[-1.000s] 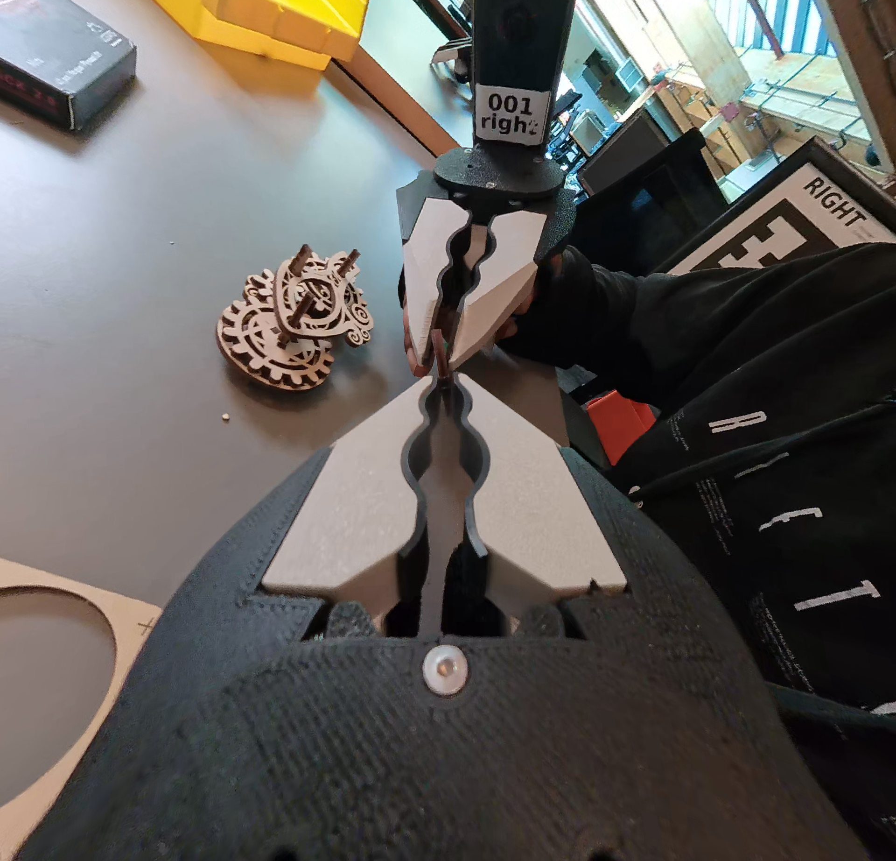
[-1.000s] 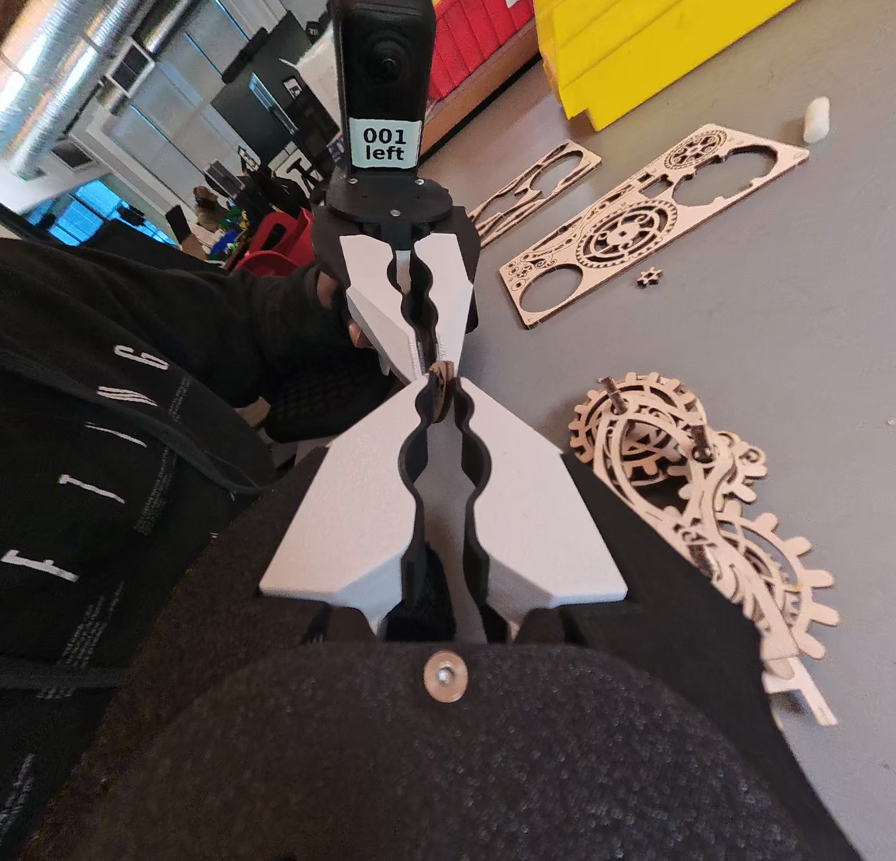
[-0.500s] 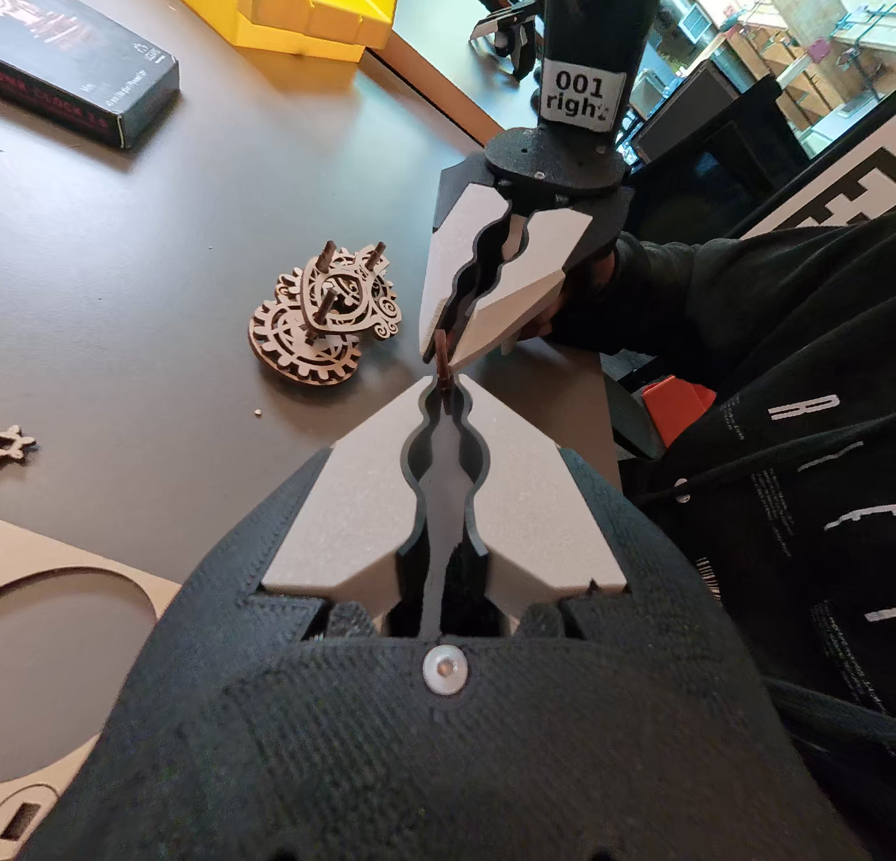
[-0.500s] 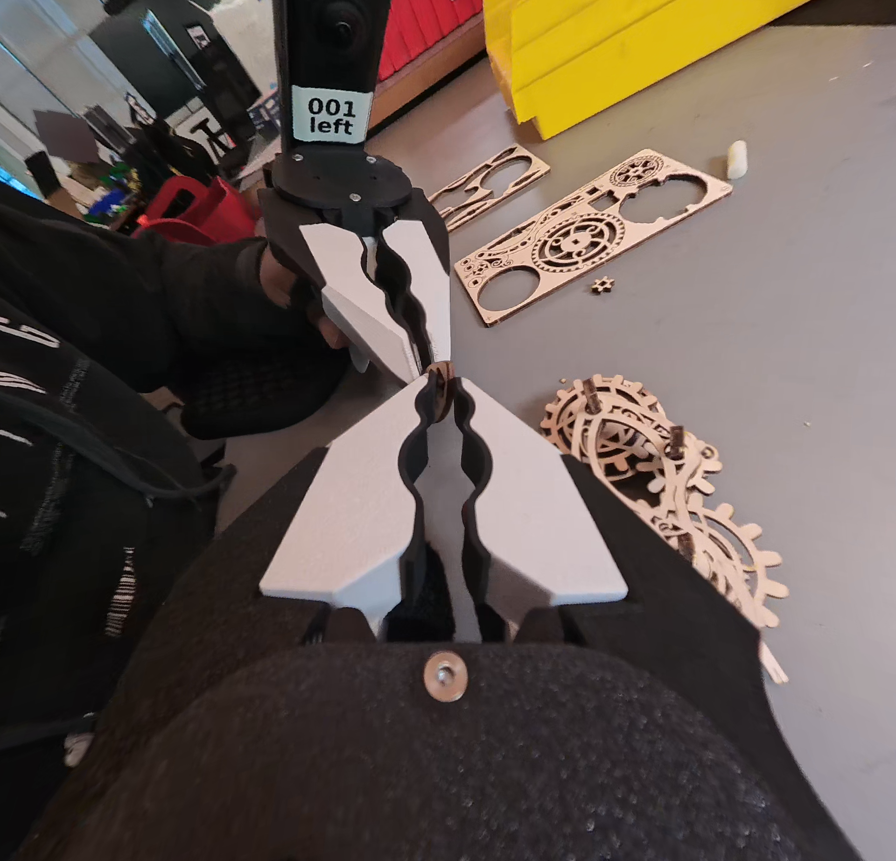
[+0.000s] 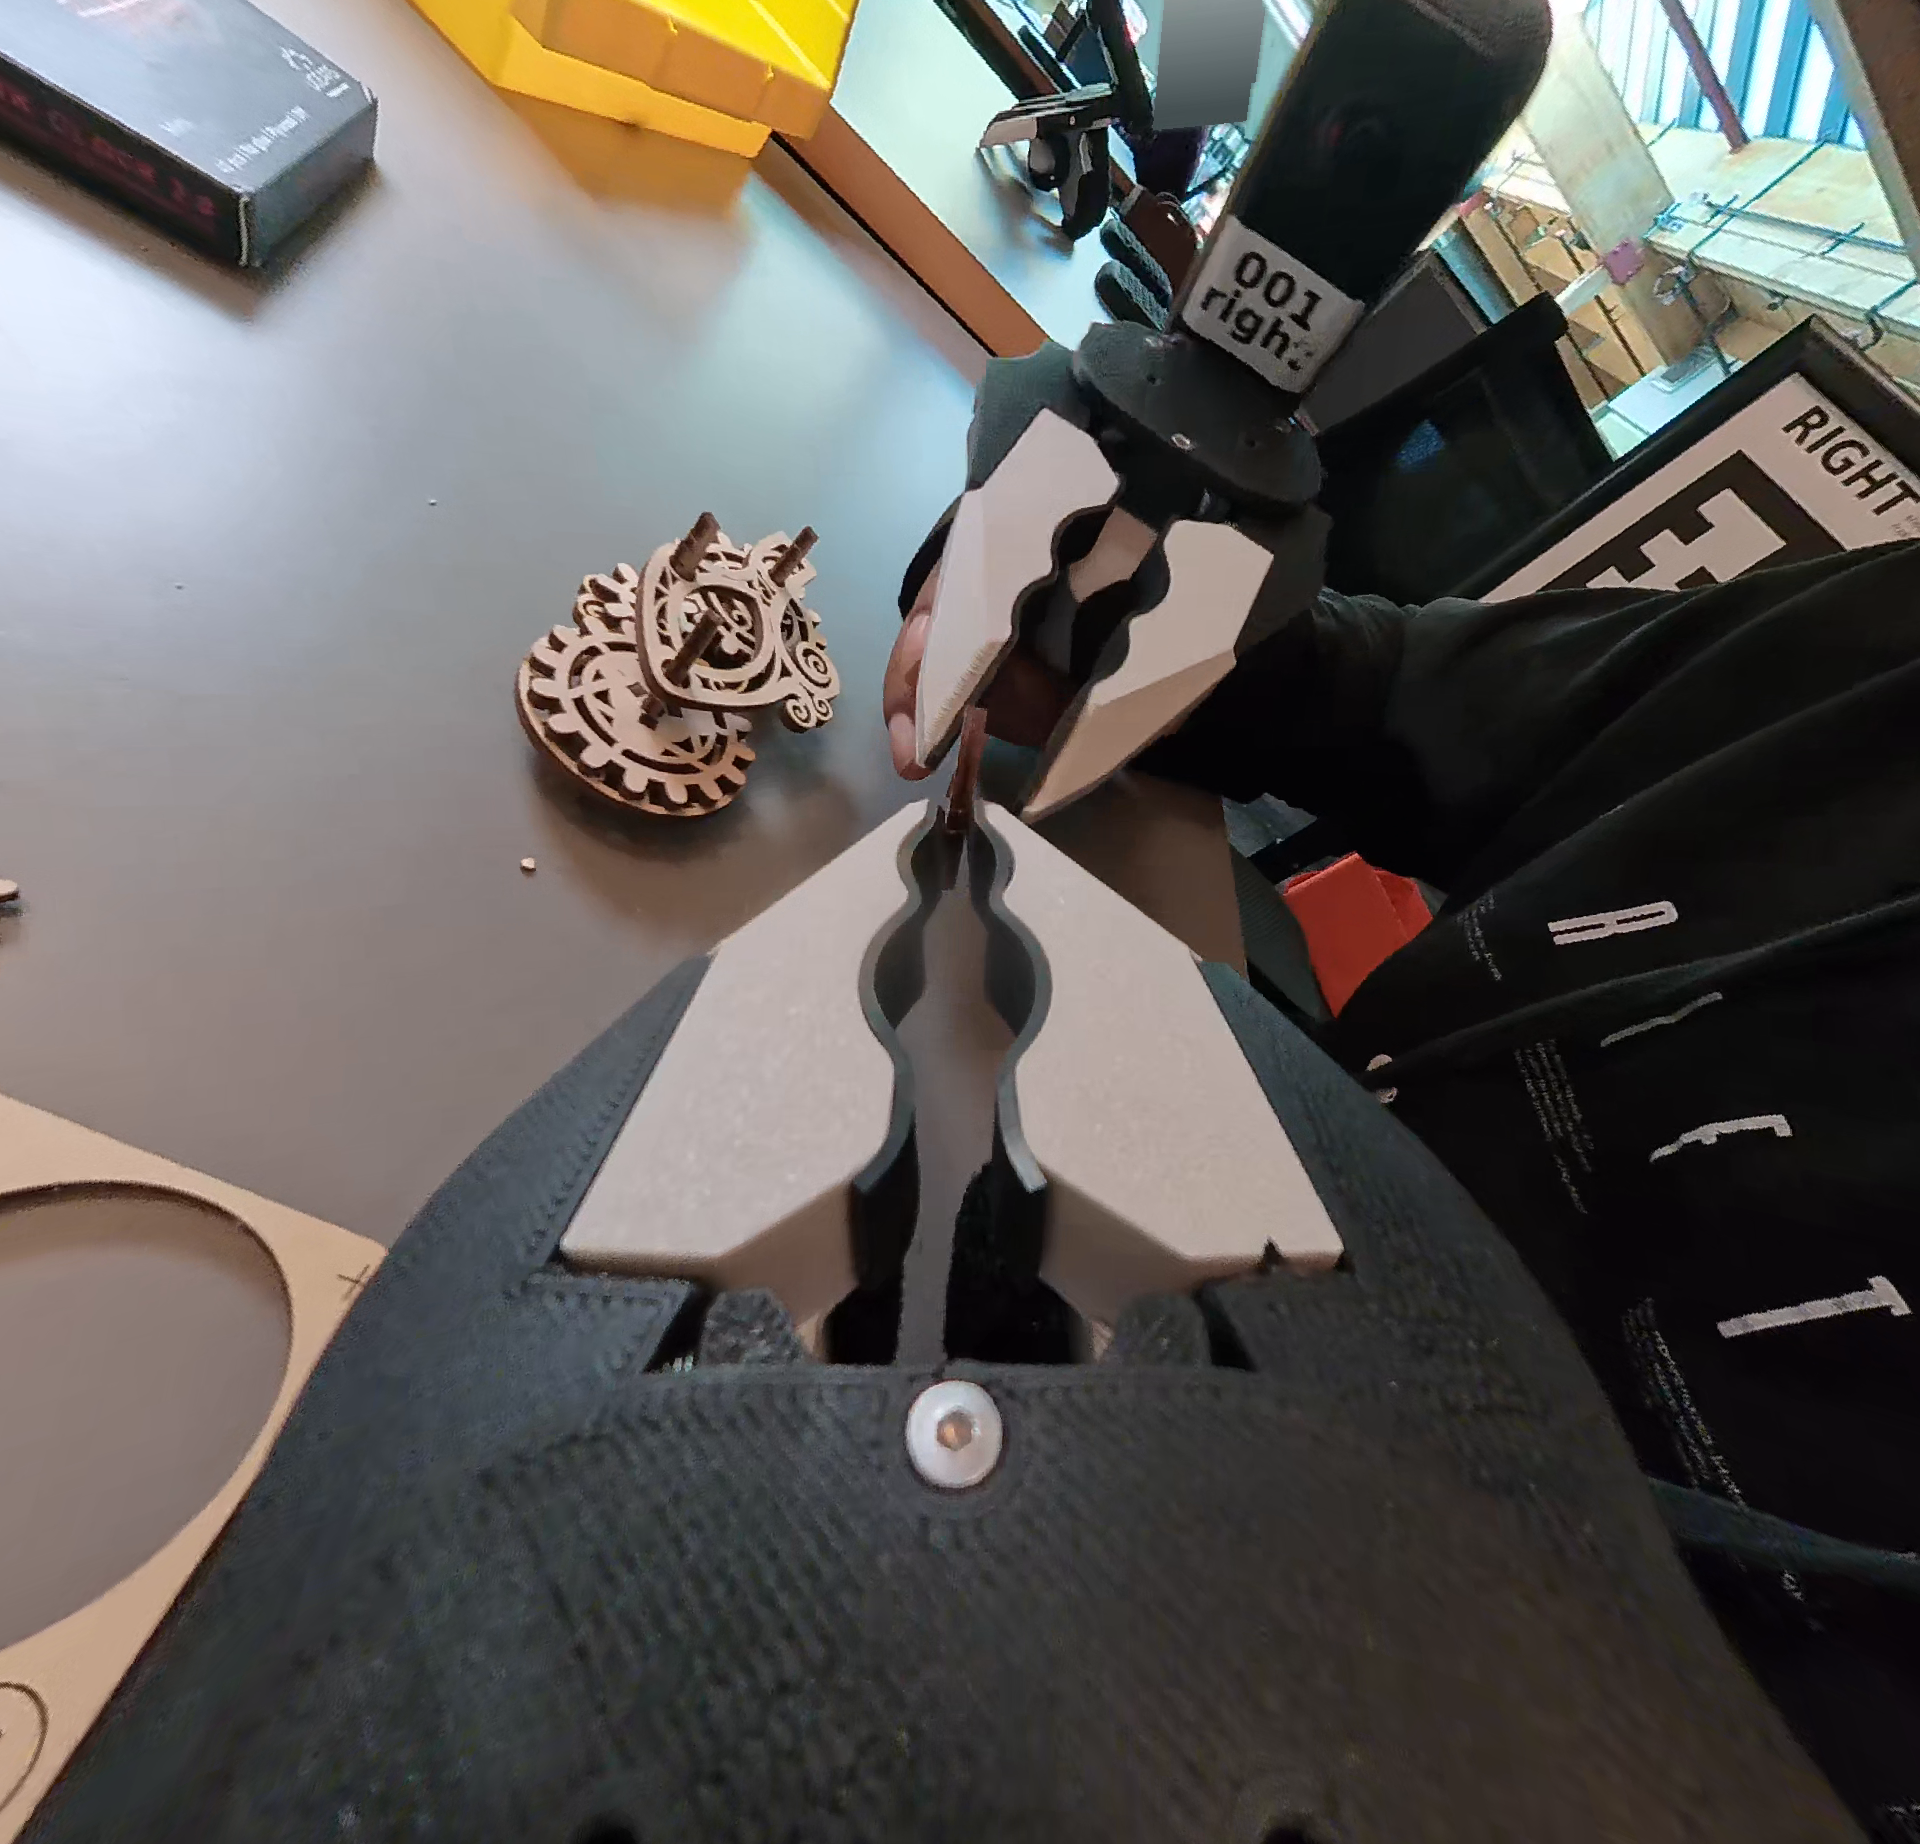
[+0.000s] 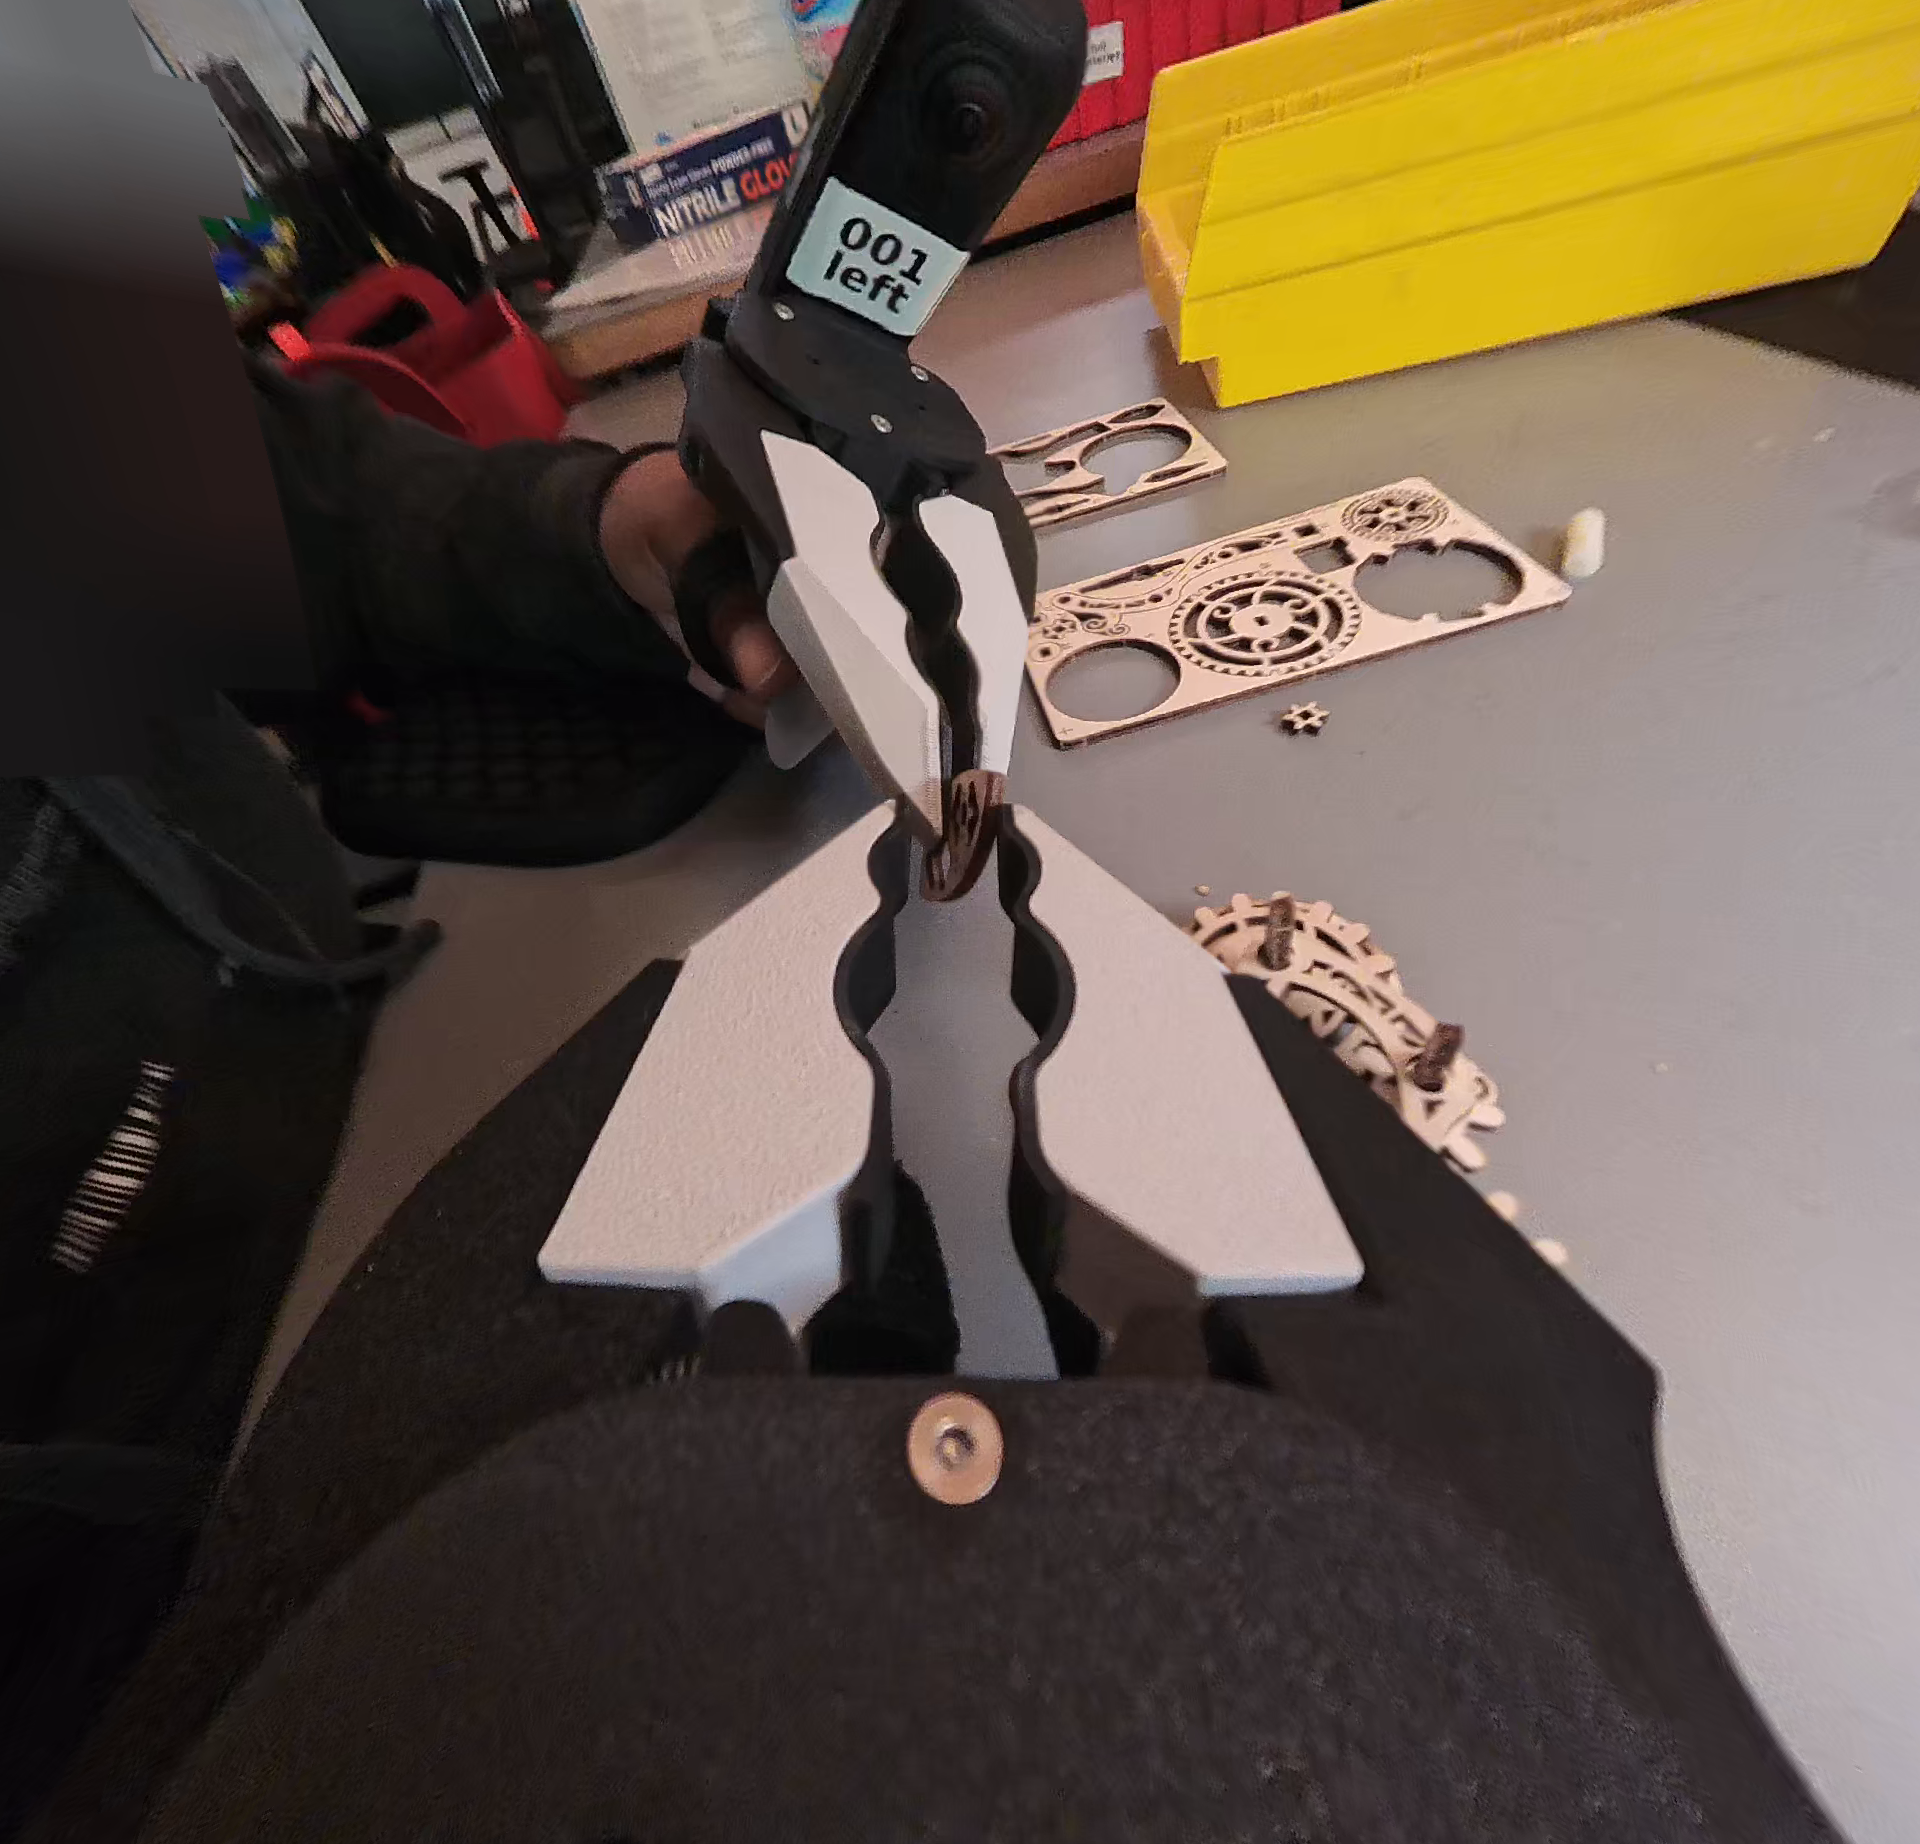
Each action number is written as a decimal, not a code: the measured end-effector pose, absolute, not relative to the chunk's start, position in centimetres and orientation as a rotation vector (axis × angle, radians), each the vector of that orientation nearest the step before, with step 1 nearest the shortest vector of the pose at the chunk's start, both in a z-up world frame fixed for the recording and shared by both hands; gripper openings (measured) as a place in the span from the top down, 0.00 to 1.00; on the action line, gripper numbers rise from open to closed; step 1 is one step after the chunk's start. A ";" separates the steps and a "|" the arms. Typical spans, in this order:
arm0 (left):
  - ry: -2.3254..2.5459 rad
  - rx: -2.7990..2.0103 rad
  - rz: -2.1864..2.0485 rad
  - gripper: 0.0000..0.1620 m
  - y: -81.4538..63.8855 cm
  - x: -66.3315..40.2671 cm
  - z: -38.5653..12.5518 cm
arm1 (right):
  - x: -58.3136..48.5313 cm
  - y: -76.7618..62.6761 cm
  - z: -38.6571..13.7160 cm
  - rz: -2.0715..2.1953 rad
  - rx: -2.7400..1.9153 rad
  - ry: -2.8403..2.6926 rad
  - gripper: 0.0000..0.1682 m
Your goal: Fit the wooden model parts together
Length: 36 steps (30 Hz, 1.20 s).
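Observation:
My left gripper [image 5: 951, 823] is shut on a small dark wooden piece [image 5: 964, 760], held above the table. It also shows in the right wrist view [image 6: 961, 781], pinching the oval piece [image 6: 961, 844] at one end. My right gripper [image 6: 958, 820] is open, its fingers apart on either side of the piece; in the left wrist view it [image 5: 982, 771] faces mine tip to tip. The partly built wooden gear assembly [image 5: 675, 672] with upright pegs lies on the dark table, also in the right wrist view [image 6: 1351, 1025].
Laser-cut wooden sheets [image 6: 1299, 610] [image 6: 1112, 459] and a loose star-shaped gear [image 6: 1304, 721] lie beyond. Another sheet with a round cut-out [image 5: 156, 1223] is near left. A yellow bin [image 6: 1507, 163], a black box [image 5: 177, 121] and a person's black sleeve [image 5: 1558, 714] border the area. The tips of both grippers are at nearly the same place. Between my right fingertips and the loose star-shaped gear [image 6: 1304, 721] there is roughly 12 cm.
My right gripper has opened and let go of the small piece, which the left gripper now holds alone. Both grippers have tilted and shifted slightly.

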<state>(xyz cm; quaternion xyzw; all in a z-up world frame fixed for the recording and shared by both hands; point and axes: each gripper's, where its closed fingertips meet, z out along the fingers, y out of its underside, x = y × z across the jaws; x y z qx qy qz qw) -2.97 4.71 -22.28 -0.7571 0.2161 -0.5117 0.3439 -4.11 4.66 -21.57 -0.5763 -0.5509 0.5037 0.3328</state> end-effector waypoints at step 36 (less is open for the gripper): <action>0.721 -1.826 -0.777 0.98 6.2 -3.2 -21.5 | -4.3 7.1 -21.0 1.386 -1.757 -0.998 0.97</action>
